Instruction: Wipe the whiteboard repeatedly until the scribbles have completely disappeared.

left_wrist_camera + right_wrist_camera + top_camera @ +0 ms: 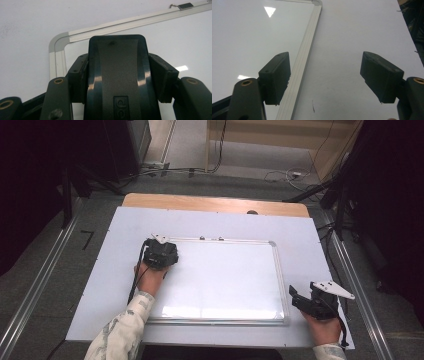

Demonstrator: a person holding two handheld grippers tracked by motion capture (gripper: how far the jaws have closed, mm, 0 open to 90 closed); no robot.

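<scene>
Black plastic fills my left gripper [117,75]: its jaws are clamped on a whiteboard eraser [117,72], one pad on each long side, so the felt underside can lie flat on the whiteboard [225,280]. I see that gripper near the board's far left corner [58,42], pointing down, which I judge puts the eraser there to begin or end a wiping pass. The whiteboard lies flat on a white sheet [300,235] covering the wooden table [215,202], and its surface looks clean. My right gripper [325,80] rests just off the board's right frame [304,55], jaws spread wide and empty, kept clear of the wiping.
</scene>
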